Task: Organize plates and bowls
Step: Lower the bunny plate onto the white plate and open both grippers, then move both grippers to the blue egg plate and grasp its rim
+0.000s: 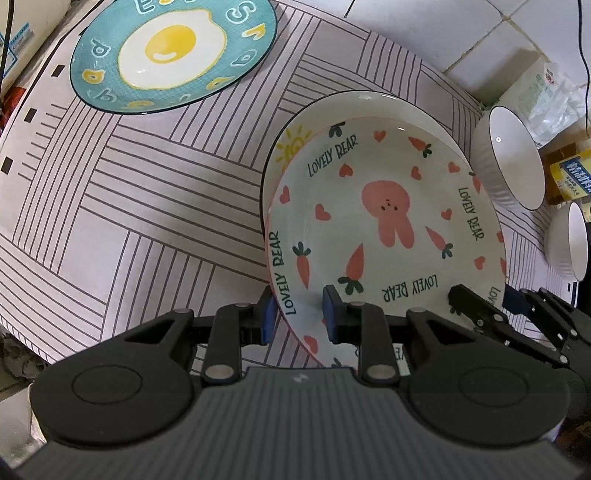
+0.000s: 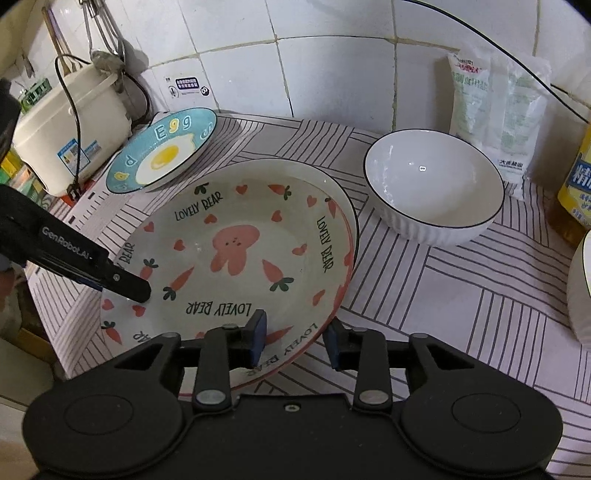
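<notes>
Striped cloth (image 1: 147, 221); left tool (image 1: 299, 314) clamps rabbit plate (image 1: 384, 206) rim.

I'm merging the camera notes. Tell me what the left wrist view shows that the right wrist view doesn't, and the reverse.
Left wrist view only: a yellow sun drawing on the lower plate, peeking out from under the bunny plate.
Right wrist view only: the hanging utensils and the wall sticker.
Both: the egg plate, the bunny plate, the lower plate's dark rim, the white bowl and the striped cloth.
</notes>
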A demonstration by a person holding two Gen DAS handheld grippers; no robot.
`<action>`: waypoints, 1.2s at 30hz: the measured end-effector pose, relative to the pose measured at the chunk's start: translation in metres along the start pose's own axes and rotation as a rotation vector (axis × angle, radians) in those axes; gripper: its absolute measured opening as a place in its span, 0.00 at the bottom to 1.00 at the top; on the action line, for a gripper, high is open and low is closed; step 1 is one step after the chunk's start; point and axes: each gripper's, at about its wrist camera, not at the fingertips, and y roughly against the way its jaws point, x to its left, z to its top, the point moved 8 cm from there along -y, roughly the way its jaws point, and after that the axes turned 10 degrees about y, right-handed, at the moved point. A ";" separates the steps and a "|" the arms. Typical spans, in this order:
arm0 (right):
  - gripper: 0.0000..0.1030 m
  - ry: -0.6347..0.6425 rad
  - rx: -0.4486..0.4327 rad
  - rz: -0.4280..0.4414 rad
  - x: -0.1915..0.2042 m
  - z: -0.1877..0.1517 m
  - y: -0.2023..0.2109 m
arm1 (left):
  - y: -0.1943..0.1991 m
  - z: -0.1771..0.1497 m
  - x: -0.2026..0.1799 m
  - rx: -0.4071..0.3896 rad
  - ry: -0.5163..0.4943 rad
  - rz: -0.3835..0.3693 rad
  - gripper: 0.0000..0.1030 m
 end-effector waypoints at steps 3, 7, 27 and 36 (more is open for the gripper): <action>0.41 -0.002 -0.004 -0.017 0.000 0.000 -0.001 | 0.002 -0.001 0.000 -0.005 0.001 -0.005 0.23; 0.41 0.011 -0.014 -0.043 0.001 0.000 -0.003 | 0.005 -0.003 -0.001 -0.005 0.003 -0.022 0.23; 0.51 0.134 -0.169 -0.042 0.058 0.043 0.097 | 0.105 -0.015 -0.002 -0.120 -0.177 -0.020 0.28; 0.70 0.106 -0.274 -0.014 0.107 0.075 0.131 | 0.151 -0.001 0.028 -0.148 -0.267 -0.025 0.40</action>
